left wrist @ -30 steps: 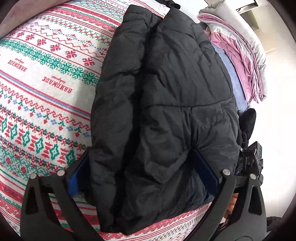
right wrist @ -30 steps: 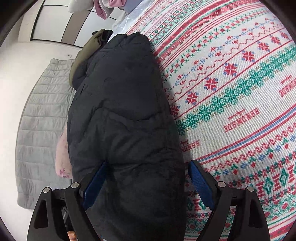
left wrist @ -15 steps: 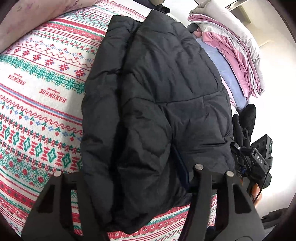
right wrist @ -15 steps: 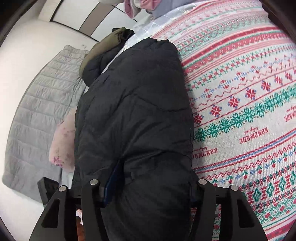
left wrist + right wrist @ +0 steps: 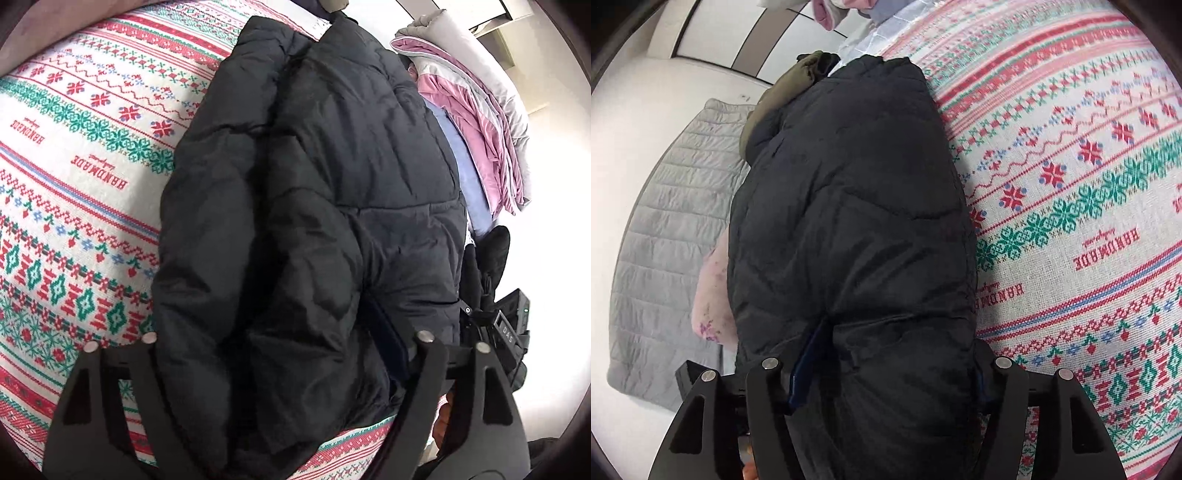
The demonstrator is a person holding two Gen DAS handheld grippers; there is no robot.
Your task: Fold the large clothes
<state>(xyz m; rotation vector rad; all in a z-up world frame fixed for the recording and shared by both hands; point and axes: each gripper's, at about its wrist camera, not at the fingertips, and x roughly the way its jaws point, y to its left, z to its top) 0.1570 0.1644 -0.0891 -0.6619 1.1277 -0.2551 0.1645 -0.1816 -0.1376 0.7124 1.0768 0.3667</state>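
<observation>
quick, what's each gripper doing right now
Left gripper: jaws opening, black puffer jacket bunched between them.
Right gripper: jaws opening, the same jacket bulging between them.

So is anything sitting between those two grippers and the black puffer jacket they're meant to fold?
Nothing visible. The black puffer jacket already fills the gap in both: the left gripper and the right gripper each have its padding bunched between their fingers, and both are opening slightly.

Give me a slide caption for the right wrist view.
Right tool straddling the near end of a folded black puffer jacket on a red-and-green patterned cloth, its jaws opening.
</observation>
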